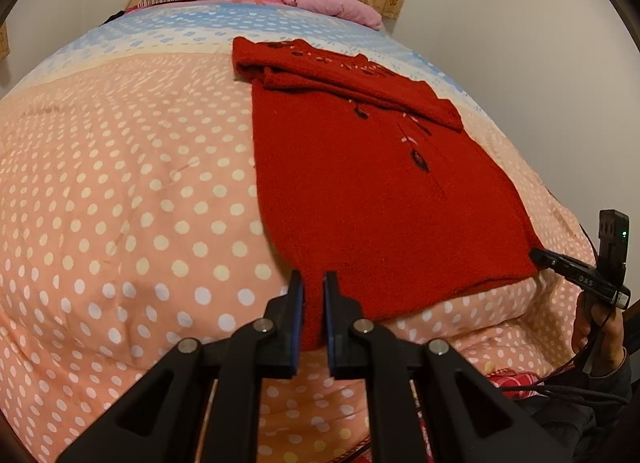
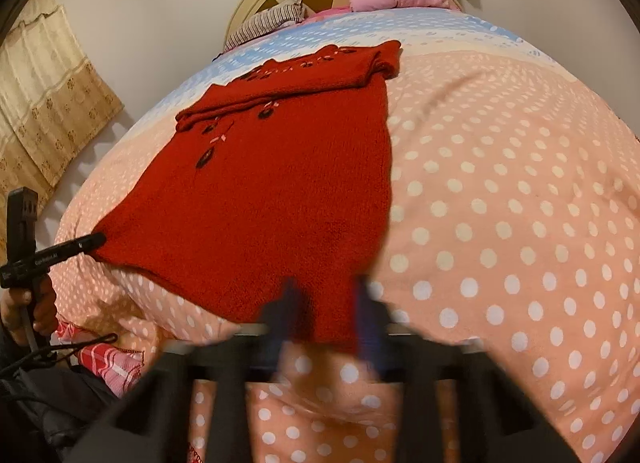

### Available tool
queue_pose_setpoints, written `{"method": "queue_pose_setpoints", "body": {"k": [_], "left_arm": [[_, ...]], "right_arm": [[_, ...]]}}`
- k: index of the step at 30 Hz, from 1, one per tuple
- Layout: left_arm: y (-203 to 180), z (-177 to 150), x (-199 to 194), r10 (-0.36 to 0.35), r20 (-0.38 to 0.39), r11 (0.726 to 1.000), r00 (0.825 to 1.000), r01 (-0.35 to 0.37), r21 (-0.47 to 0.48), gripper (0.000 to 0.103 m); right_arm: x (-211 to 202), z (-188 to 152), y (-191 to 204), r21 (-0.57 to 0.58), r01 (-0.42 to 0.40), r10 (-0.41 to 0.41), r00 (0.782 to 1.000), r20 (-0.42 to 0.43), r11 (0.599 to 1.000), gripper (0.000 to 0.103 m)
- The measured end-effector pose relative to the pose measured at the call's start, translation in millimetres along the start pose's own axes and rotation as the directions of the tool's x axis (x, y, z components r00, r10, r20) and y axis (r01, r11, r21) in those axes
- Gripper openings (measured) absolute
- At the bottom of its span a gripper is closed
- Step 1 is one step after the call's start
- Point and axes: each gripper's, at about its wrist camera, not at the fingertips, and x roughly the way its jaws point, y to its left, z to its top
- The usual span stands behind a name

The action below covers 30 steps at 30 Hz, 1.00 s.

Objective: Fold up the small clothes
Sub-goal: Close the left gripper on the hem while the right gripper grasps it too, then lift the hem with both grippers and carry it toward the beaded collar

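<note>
Polka-dotted pink bedding (image 1: 120, 183) fills the left wrist view, with a red knitted garment (image 1: 360, 191) spread flat from 12 toward 6 o'clock. Its near hem corner is pinched between the nearly closed jaws of the left gripper (image 1: 313, 283). At 3 o'clock the right gripper (image 1: 538, 254) is seen nipping the other hem corner.

From the right wrist view, the blurred right gripper (image 2: 326, 291) is closed on the hem at 6 o'clock; a curtain (image 2: 44, 111) is shown at 9 o'clock.

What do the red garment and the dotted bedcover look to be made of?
Red garment: looks like a thick knit, maybe wool or acrylic; fuzzy matte nap, no sheen. Dotted bedcover: probably printed cotton over padding; smooth matte surface, soft puffy creases.
</note>
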Motion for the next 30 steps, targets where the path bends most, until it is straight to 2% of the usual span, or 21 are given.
{"method": "queue_pose_setpoints", "body": {"k": [6,8,13,18,21,30], "left_arm": [[-2.2,5.4,-25.4,-0.023,0.075,1.0,0.997,0.021,0.02,0.009],[-0.8,7.4,-24.4,-0.014,0.083,1.0,0.996,0.012,0.027,0.009],[6.3,5.8,-6.7,-0.024,0.034,1.0,0.999,0.024,0.0,0.009],[0.8,15.3,-15.3,-0.054,0.07,0.998,0.996,0.052,0.03,0.009],[-1.6,26.8,-20.9,-0.068,0.096,0.997,0.993,0.064,0.043,0.009],[7.6,67.6,-24.7,-0.134,0.161,0.99,0.978,0.139,-0.019,0.009]], "right_arm": [[-37.7,3.5,5.8,-0.019,-0.118,0.12,0.989,0.084,0.993,0.008],[-46.1,5.0,7.0,-0.03,-0.134,0.136,0.985,0.104,0.991,0.008],[-37.3,3.1,-10.2,0.061,-0.184,0.178,0.979,0.098,0.981,0.008],[-47.4,12.0,-23.1,0.137,-0.269,0.248,0.956,0.154,0.953,0.008],[-56.3,25.1,-21.4,0.13,-0.27,0.243,0.951,0.191,0.954,0.008],[-69.7,80.3,-21.0,0.132,-0.274,0.228,0.93,0.29,0.953,0.008]]}}
